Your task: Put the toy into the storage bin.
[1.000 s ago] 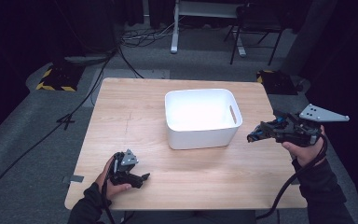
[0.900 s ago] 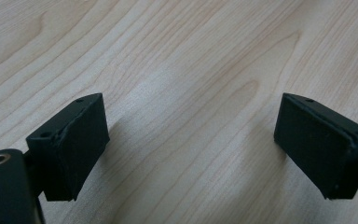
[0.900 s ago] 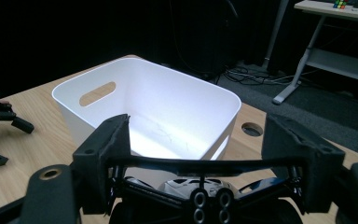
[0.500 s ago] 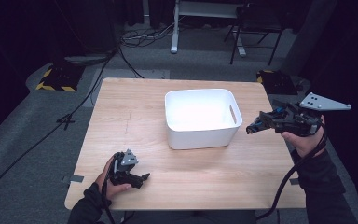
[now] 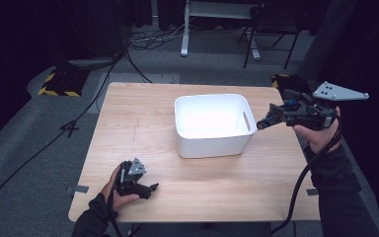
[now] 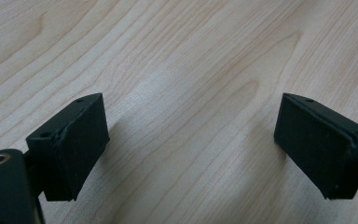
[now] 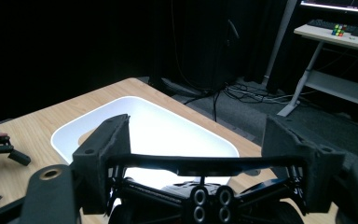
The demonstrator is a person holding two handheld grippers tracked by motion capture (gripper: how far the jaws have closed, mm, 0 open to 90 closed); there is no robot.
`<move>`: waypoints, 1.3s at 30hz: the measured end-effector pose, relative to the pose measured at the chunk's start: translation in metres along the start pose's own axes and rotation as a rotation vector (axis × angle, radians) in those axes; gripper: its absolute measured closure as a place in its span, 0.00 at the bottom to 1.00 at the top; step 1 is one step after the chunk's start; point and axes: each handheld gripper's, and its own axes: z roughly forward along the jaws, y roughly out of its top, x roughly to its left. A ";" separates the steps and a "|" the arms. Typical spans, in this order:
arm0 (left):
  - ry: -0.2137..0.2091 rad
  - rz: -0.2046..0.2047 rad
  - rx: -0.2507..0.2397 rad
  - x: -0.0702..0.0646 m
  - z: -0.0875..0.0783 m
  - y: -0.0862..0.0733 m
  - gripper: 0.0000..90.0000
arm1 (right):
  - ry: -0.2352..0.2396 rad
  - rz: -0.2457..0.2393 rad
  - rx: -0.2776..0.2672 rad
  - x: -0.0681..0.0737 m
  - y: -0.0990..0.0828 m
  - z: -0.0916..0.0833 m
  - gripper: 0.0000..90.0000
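Note:
A white bin [image 5: 212,123] stands in the middle of the wooden table [image 5: 128,128], and its inside looks bare. My right gripper [image 5: 262,124] hangs in the air just right of the bin, pointing at its handle side. In the right gripper view the right gripper [image 7: 196,120] is shut on a black frame piece [image 7: 205,164], whose flat bar spans from pad to pad, with the bin [image 7: 168,130] beyond. My left gripper [image 5: 150,187] lies low at the table's near left. In the left gripper view the left gripper [image 6: 191,100] is open over bare wood.
Cables [image 5: 143,39] run over the grey floor behind the table. A desk frame [image 5: 217,15] and a chair [image 5: 271,29] stand farther back. A desk with a coloured cube [image 7: 339,29] shows in the right gripper view. Yellow-black tape [image 5: 59,86] marks the floor at the left.
My right gripper has risen beside the bin and drifted slightly away from me, its jaws as wide as before. The left hand and gripper have stayed in place.

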 end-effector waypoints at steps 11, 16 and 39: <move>-0.002 -0.001 0.000 0.000 0.000 0.000 0.11 | 0.037 -0.012 -0.008 0.006 0.017 0.024 0.27; 0.000 0.000 0.000 0.000 0.000 0.000 0.11 | 0.055 -0.016 -0.008 0.008 0.020 0.035 0.27; -0.002 -0.001 0.000 0.000 0.000 0.000 0.11 | 0.117 -0.026 0.103 0.023 -0.002 0.110 0.27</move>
